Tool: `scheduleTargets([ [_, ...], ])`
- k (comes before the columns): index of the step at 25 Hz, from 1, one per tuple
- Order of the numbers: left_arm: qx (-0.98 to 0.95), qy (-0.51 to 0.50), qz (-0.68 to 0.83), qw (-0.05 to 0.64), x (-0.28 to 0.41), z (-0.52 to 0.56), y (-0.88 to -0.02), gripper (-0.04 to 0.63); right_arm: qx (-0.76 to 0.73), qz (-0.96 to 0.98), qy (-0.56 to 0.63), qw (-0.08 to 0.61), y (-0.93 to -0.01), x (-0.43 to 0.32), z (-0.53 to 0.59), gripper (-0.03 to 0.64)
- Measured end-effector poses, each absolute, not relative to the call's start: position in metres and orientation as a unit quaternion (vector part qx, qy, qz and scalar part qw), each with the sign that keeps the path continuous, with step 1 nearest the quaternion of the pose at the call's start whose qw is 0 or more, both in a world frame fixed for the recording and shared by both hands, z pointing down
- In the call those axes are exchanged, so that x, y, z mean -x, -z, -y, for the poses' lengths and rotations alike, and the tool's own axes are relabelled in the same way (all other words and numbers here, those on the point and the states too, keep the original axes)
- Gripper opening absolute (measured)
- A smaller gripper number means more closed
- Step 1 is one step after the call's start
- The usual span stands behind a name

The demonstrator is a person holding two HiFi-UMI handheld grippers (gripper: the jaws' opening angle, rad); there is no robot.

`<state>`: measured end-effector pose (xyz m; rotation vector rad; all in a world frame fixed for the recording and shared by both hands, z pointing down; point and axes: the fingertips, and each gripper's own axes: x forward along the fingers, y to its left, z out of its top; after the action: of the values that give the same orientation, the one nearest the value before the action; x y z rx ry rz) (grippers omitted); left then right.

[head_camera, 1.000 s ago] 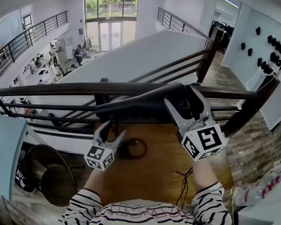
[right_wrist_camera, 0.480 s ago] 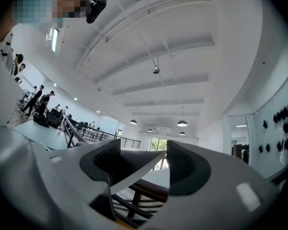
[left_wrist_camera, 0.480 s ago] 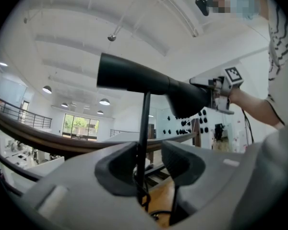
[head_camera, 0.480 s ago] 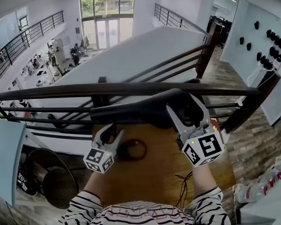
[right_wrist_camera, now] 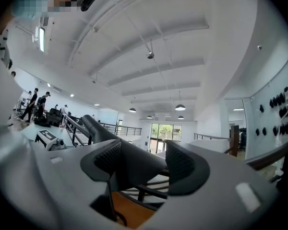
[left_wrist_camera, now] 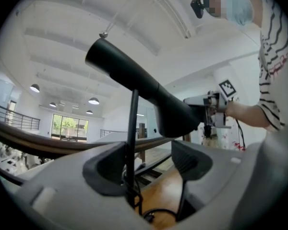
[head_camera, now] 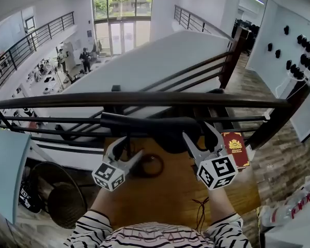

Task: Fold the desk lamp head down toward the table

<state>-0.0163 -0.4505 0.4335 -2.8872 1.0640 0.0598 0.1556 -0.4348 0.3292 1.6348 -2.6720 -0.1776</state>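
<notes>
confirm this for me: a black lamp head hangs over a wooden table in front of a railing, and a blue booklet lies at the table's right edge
Not quite. The booklet is red, not blue, as the head view shows. The rest holds: the black lamp head hangs over the wooden table in front of the railing, and the booklet lies at the table's right edge.

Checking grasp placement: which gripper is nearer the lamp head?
Right. The right gripper, jaws just closing, clasps the lamp head at its thick end. The left gripper sits below the head, jaws just opening, loosely around the thin stem.
</notes>
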Motion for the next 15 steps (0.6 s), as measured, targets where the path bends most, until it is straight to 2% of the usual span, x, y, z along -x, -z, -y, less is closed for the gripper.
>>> scheduleTargets([
  [6,0.942,-0.029,-0.332,0.021,0.018,0.452,-0.433,0.323,-0.517,0.856,0.003,-0.012,-0.368,-0.148,0.441,0.276],
  [15,0.951,-0.038,-0.308,0.010,0.009,0.450,-0.436,0.383,-0.492,0.868,-0.069,0.005,-0.432,-0.129,0.452,0.279],
])
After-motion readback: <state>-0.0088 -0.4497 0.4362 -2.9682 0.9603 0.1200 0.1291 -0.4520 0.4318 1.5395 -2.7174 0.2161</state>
